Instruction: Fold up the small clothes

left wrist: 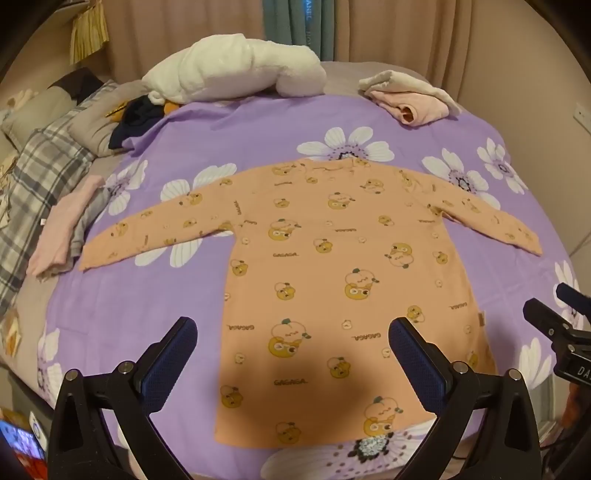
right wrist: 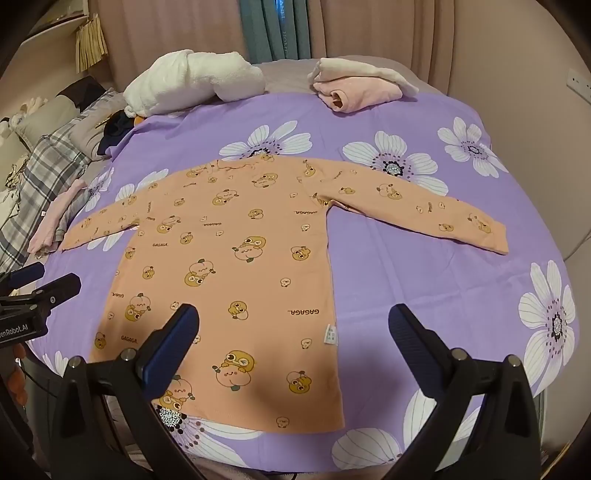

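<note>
Left gripper (left wrist: 291,328) nearest the lens, jaws spread to their widest, nothing between the blue pads; it hung above the lower part of the orange shirt (left wrist: 332,280), not touching it. Right gripper (right wrist: 293,315) likewise fully spread and empty, hanging over the shirt's lower right edge and the purple sheet (right wrist: 406,258) beside it. Each gripper showed at the side margin of the other's view.

Orange shirt lay flat and unfolded on the sheet, hem toward the cameras, neck away. Long-sleeved, printed with cartoon peach figures and "GAGAGA" lettering. Both sleeves stretched out to the sides, angled slightly toward the hem. A small label (right wrist: 330,334) showed at the right side seam.

Sheet was purple with large white flowers, spread over a bed. At the far edge: a white fluffy bundle (left wrist: 236,70) to the left, and a cream and pink folded garment (left wrist: 410,96) to the right, well apart from the shirt. At the left edge, a pink and grey folded garment (left wrist: 64,232) lay just beside the left sleeve's cuff. A plaid blanket (left wrist: 40,177) lay beyond that. Curtains (right wrist: 369,29) hung behind the bed.
</note>
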Available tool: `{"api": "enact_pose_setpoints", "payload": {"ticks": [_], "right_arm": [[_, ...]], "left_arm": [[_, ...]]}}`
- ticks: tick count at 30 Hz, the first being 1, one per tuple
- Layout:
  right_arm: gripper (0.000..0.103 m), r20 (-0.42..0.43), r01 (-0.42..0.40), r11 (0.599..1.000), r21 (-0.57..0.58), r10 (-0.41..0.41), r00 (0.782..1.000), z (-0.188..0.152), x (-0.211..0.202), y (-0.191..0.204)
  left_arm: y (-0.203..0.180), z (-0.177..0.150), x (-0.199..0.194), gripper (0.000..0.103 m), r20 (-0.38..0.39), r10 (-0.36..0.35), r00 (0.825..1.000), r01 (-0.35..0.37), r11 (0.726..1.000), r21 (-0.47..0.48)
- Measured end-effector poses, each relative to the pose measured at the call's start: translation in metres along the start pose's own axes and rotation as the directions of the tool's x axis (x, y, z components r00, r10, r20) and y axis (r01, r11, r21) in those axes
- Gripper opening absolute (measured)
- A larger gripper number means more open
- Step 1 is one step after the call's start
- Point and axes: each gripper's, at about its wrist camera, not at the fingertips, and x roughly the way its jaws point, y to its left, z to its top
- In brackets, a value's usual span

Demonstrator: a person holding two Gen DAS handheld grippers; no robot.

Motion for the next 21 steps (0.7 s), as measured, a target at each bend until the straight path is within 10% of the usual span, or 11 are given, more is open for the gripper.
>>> {"api": "enact_pose_setpoints", "payload": {"ticks": [21], "right_arm": [[0.103,0.002,0.000,1.000,0.001,0.000,1.000,-0.0011,-0.0006,-0.0007]], "left_arm": [[0.0013,-0.0012,0.0018,0.102,-0.002,-0.002,1.000,0.002,1.000,0.000]]}}
